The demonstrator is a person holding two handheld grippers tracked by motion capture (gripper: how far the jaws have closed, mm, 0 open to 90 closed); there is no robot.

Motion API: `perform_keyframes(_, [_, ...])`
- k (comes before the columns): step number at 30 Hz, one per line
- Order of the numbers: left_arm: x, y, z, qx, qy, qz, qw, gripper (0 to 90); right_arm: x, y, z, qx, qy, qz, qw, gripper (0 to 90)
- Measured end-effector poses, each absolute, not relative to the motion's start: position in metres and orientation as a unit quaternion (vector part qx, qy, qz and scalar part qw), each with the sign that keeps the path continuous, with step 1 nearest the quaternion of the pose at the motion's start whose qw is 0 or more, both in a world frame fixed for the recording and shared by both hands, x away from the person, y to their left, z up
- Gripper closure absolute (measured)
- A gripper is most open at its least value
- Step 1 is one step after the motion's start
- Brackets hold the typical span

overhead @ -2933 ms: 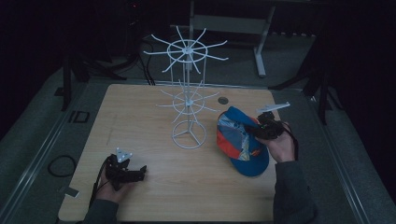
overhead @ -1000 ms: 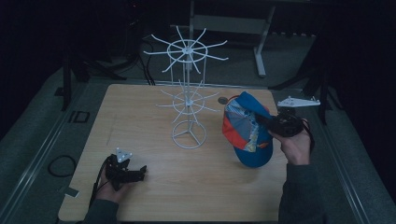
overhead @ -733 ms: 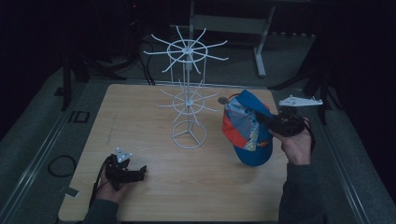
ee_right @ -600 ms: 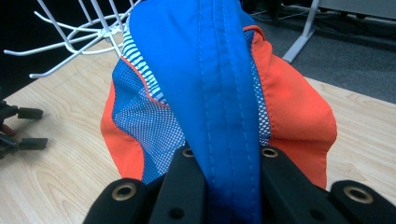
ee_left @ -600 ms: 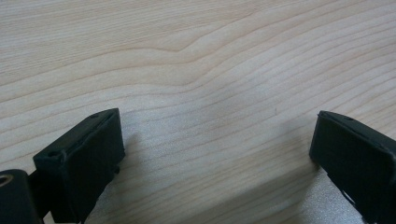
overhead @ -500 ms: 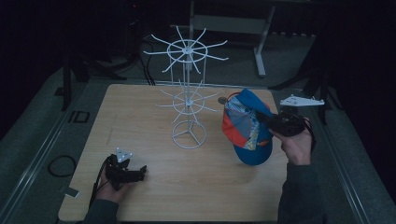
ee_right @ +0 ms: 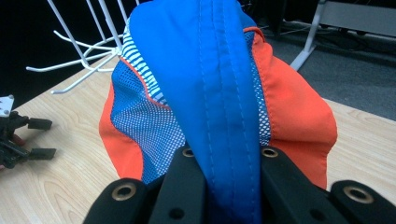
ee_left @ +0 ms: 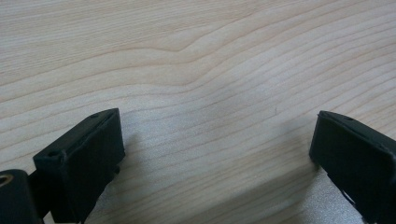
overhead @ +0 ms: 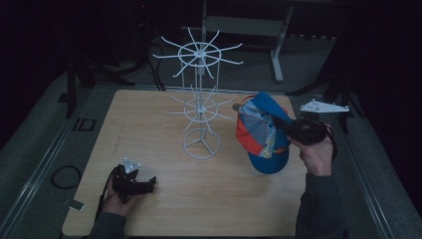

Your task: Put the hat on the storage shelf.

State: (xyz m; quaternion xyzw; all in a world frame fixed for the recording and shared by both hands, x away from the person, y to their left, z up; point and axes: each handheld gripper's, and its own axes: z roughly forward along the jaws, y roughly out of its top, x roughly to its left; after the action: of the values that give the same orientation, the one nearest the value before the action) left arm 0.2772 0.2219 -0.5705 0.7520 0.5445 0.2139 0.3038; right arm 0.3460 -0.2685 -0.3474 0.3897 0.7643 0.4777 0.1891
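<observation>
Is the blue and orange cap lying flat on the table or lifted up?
Lifted. The right gripper is shut on a fold of the cap, which hangs tilted beside the white wire rack.

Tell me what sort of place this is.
Probably a lab or workshop set up for recording demonstrations: a wooden table under dim light, a white wire display rack, and handheld grippers, the right gripper clamping a cap.

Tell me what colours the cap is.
The cap is blue and orange with a white-striped patch; the right gripper view shows it best.
</observation>
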Motion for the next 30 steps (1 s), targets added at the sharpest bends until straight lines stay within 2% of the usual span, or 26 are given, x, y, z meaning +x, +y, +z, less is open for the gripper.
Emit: perform_keyframes(30, [0.277,0.222,-0.571,0.751,0.545,0.214,0.304,3.1,0.343,-0.262,-0.333,0.371,0.751,0.514,0.187,87.4])
